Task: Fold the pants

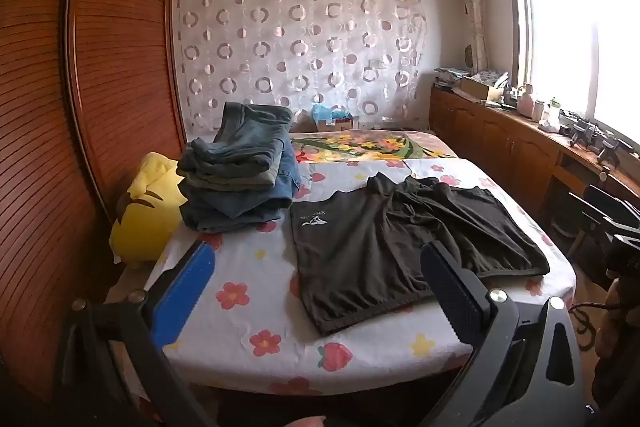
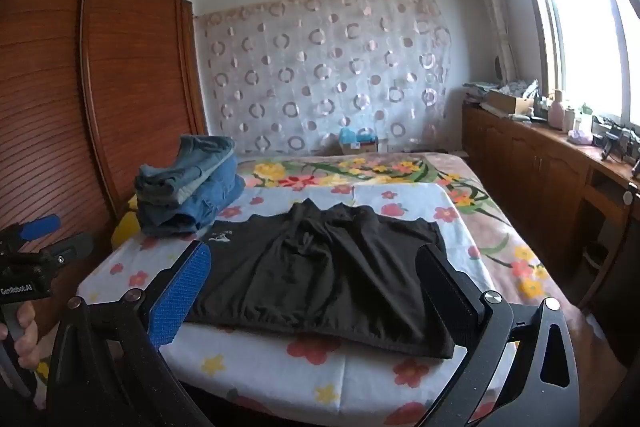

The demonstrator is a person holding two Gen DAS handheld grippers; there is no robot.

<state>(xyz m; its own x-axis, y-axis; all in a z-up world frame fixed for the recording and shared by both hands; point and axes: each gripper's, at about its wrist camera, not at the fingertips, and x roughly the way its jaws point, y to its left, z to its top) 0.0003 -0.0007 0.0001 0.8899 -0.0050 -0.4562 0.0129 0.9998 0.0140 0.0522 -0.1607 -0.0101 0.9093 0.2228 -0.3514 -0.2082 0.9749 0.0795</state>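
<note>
A cardboard box [image 1: 335,123] stands at the far end of the bed [image 1: 248,307], against the patterned curtain [image 1: 296,39], with blue and white items poking out of its top; what they are cannot be told. The black pants [image 1: 384,243] lie spread flat on the flowered sheet near the bed's front edge, beside a stack of folded jeans [image 1: 240,183] and a yellow plush toy [image 1: 148,215]. The left gripper [image 1: 316,291] has its jaws spread wide above the sheet, gripping nothing. The right gripper [image 2: 312,291] is likewise wide apart, hovering short of the pants, empty
</note>
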